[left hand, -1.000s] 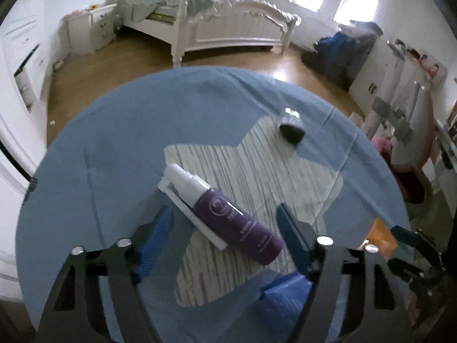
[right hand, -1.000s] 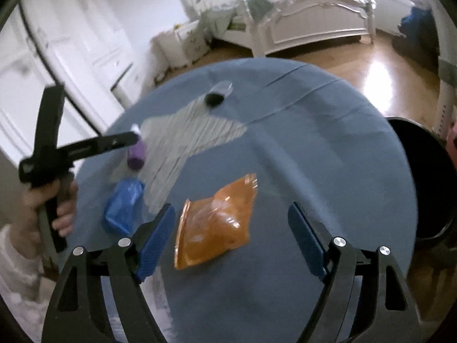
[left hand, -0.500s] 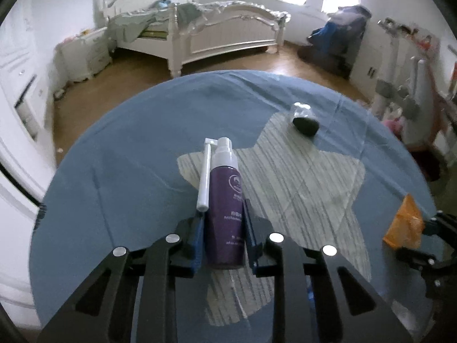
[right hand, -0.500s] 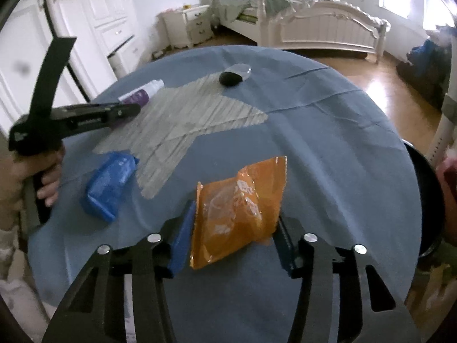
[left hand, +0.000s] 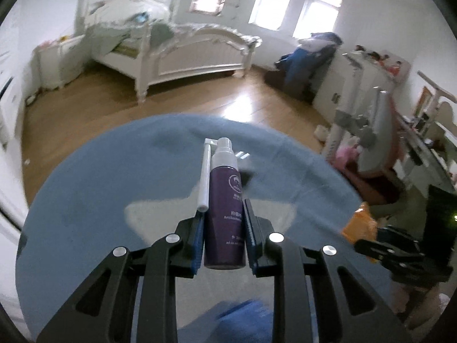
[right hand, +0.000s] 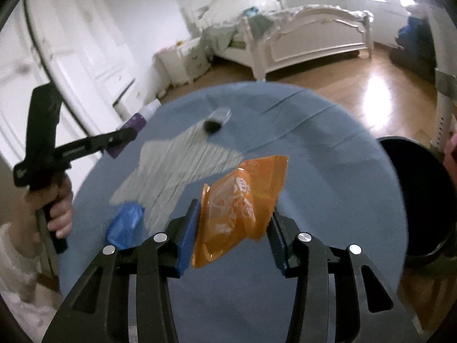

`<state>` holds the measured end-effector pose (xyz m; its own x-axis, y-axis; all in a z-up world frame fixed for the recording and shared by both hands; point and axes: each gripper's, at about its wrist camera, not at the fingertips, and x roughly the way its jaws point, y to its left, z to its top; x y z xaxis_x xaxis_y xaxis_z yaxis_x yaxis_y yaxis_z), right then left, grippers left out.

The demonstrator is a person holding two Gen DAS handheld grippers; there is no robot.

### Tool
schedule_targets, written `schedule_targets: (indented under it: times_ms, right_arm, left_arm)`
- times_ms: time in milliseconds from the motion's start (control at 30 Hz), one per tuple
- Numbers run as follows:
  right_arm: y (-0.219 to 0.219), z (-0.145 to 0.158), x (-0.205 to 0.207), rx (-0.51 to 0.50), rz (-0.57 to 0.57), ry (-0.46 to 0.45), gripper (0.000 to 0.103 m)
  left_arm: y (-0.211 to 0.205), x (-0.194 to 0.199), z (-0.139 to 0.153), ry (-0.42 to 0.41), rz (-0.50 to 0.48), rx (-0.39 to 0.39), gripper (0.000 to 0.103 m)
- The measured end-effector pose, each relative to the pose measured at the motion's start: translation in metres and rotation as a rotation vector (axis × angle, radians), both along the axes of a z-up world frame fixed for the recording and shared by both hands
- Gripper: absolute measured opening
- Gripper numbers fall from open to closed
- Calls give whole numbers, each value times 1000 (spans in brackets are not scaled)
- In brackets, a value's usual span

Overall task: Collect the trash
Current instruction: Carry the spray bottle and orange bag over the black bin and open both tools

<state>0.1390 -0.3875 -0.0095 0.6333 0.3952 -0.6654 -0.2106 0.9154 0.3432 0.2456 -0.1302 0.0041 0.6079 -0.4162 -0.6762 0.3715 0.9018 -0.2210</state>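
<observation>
The left gripper [left hand: 223,223] clamps a purple spray bottle [left hand: 225,214] between its pads, lifted clear of the round blue-clothed table [left hand: 94,200]; its jaws have just been closing on it. The right gripper [right hand: 232,223] pinches an orange snack wrapper [right hand: 240,205], raised off the cloth, jaws likewise just closed in. A blue packet [right hand: 125,224] lies near the table's near-left edge, and a small dark object [right hand: 215,120] sits toward the far side. A black bin [right hand: 420,200] stands just beyond the right edge. Bare wooden floor [left hand: 200,97] lies open beyond the far rim.
</observation>
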Motion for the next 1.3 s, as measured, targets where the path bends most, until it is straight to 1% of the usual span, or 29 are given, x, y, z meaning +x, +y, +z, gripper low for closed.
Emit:
schedule_targets:
  times_ms: [100,200,400,533,667,767,933,1133,1300]
  right_arm:
    - [-28,10,1,26,-62,-27,45]
    - [-59,20,2,54,-122,-54,45]
    - [-126,40,1,78,-250,-114,45]
    - [-172,38,0,115,-334,-126,45]
    - [-202,27,3,135,-389,-121,45]
    - [-218,15,5,148,-416,-108,45]
    - [-240,-5,9,174,-445,-85,45]
    - [-253,-24,10,193,-463,-63,45]
    - [-262,-34,14,205,-473,-47,45]
  left_arm:
    - [-31,1,17,-31,-48,-25,24]
    - [-64,3,27,-65,-92,-27,24]
    - [-139,6,38,-69,-227,-58,25]
    - [-192,13,36,-65,-324,-72,25]
    - [-232,15,28,-49,-387,-65,25]
    - [-254,20,22,-22,-421,-66,25]
    - [-280,22,10,15,-452,-55,25]
    - [-295,24,-2,44,-476,-35,25]
    - [-303,29,-11,62,-482,-26,25]
